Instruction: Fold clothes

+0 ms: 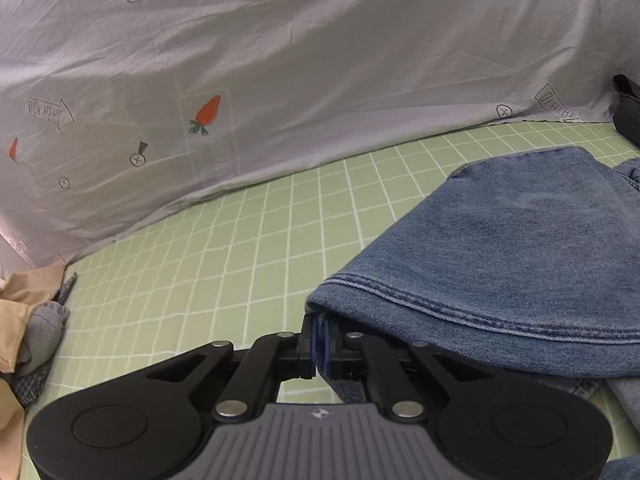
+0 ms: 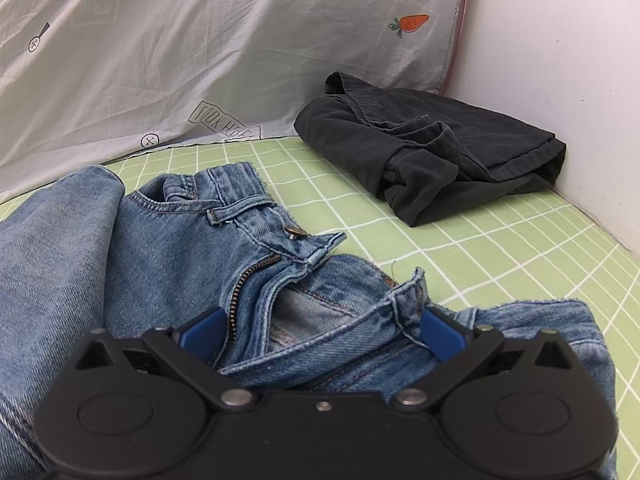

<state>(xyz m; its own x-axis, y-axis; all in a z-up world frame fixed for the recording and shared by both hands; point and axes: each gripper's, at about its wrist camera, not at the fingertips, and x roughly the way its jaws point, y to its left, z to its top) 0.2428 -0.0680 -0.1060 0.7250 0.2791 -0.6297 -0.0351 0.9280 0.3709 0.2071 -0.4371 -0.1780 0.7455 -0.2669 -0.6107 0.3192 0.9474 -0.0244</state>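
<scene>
Blue jeans point(image 1: 500, 248) lie on the green checked sheet point(image 1: 240, 240). My left gripper point(image 1: 319, 346) is shut on the stitched hem of a jeans leg, with a strip of denim pinched between its blue pads. In the right wrist view the jeans' waistband point(image 2: 256, 216) with its metal button point(image 2: 295, 233) and unzipped fly faces the camera. My right gripper point(image 2: 320, 334) stands open over the fly and waistband, its blue pads point(image 2: 202, 330) wide apart and denim lying between them.
A folded black garment point(image 2: 432, 152) sits at the back right by the white wall point(image 2: 560, 80). A pale printed sheet point(image 1: 280, 60) hangs behind. Beige and grey clothes point(image 1: 28, 320) are heaped at the left edge.
</scene>
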